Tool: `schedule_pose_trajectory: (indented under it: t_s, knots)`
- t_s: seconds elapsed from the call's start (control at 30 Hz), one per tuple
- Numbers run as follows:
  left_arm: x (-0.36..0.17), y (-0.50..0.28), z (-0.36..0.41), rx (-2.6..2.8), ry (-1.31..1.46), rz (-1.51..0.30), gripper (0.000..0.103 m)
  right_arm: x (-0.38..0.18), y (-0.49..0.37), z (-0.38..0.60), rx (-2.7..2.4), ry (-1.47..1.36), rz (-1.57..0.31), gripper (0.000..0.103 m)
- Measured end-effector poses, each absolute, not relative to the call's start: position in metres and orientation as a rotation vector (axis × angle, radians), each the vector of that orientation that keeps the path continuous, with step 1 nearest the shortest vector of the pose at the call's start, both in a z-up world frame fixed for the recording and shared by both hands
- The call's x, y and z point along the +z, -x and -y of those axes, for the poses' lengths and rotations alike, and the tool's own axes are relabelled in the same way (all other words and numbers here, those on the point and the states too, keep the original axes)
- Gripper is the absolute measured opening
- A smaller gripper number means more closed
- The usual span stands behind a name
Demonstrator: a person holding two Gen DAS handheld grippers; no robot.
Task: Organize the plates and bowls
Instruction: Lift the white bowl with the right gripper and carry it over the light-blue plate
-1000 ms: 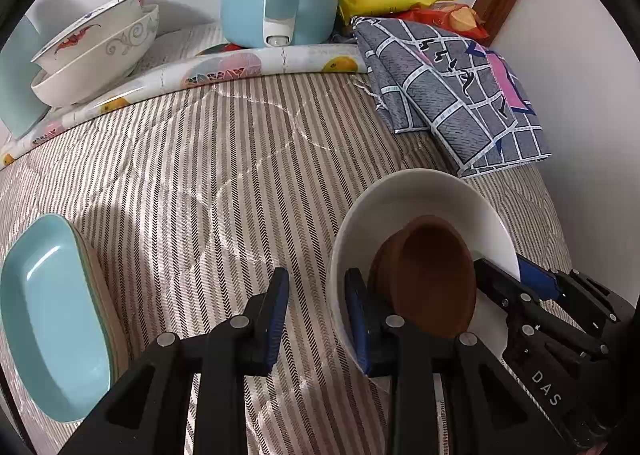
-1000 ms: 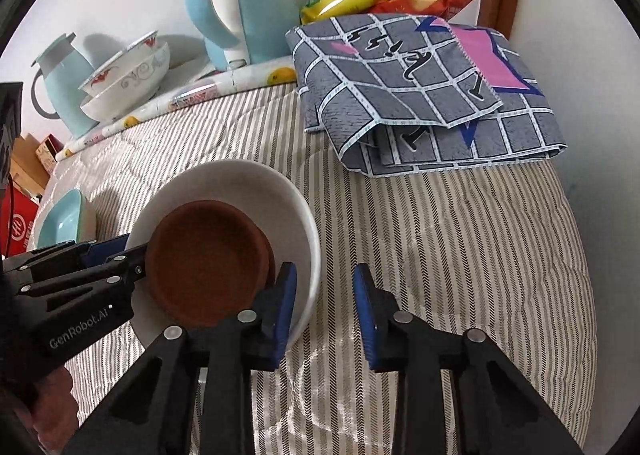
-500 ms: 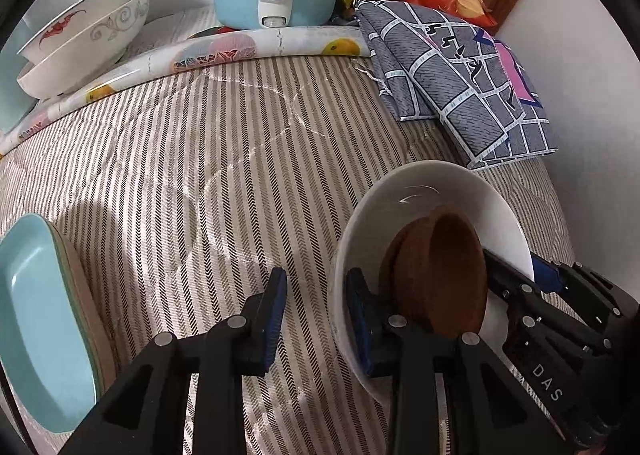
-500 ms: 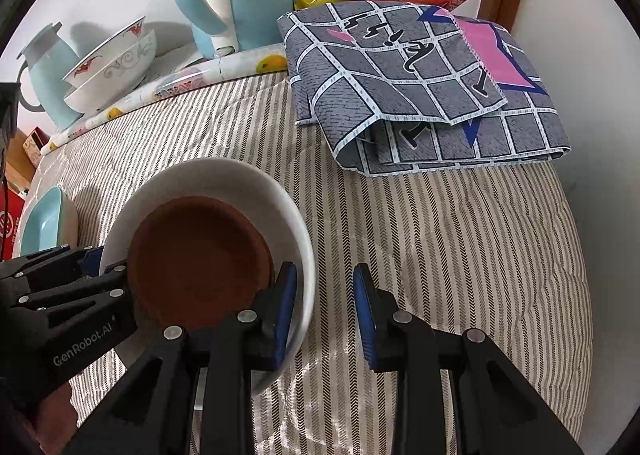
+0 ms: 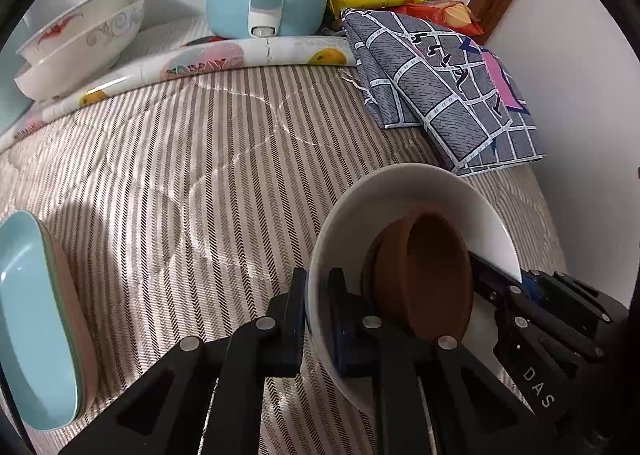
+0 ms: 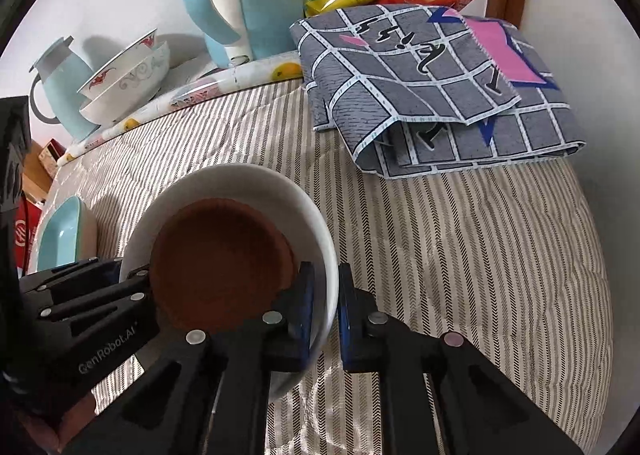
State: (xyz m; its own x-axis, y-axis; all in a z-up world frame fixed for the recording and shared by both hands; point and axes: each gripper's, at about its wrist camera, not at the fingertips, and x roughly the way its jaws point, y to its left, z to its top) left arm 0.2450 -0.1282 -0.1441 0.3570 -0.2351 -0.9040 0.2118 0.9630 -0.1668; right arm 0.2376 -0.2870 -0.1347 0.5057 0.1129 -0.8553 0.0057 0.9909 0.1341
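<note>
Both my left tongs (image 5: 318, 309) and right tongs (image 6: 325, 305) pinch opposite rims of the round white ceramic bowl (image 6: 280, 191), narrowly parted, brown clay saucer (image 6: 220, 259) inside.

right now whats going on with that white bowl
A person with a gripper in each hand is gripping the white bowl from both sides. The left gripper and the right gripper each pinch its rim, one finger inside and one outside. A brown dish sits inside the bowl. Two patterned bowls are stacked at the back, and a blue dish lies to the left.
</note>
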Motion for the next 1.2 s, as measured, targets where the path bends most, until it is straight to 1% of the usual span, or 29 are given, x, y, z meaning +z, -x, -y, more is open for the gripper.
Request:
schedule_pose_trajectory:
  t_s: [0.53,1.2]
  knots:
    - [-0.133,-0.234,0.122,-0.289,0.055,-1.145,0.01,-0.13,-0.222,0.286,0.027,-0.184,-1.024,0.01]
    - [-0.09,-0.2,0.112,-0.298,0.047,-1.062,0.01,-0.088,-0.187,0.278,0.006,-0.186,-0.956,0.009]
